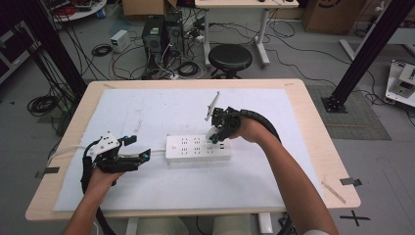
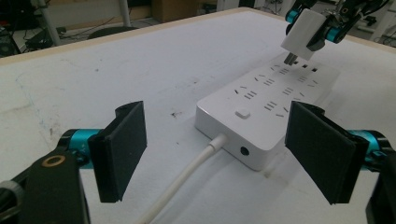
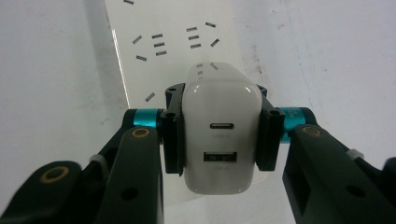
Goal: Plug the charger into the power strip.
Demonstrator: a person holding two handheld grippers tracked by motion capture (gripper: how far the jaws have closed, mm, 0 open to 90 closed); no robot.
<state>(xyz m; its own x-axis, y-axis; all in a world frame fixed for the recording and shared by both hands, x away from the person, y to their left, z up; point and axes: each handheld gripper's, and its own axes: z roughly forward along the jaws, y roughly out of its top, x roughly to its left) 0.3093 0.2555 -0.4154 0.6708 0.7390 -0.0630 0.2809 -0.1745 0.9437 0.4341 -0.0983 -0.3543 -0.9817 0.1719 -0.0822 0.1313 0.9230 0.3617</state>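
Note:
A white power strip (image 1: 198, 148) lies across the middle of the white mat, its cable (image 2: 184, 179) running off to the left. My right gripper (image 1: 215, 133) is shut on a white USB charger (image 3: 220, 135) and holds it just above the strip's right end, prongs (image 2: 291, 59) pointing down at the sockets. The charger's two USB ports face the right gripper camera. My left gripper (image 1: 139, 149) stands open at the strip's left end, its black pads (image 2: 122, 149) on either side of the cable and the strip (image 2: 266, 109), touching neither.
The white mat (image 1: 161, 191) covers most of the wooden table (image 1: 313, 127). A black stool (image 1: 230, 58) and cables sit on the floor behind the far edge. A thin stick (image 1: 334, 190) lies near the table's front right corner.

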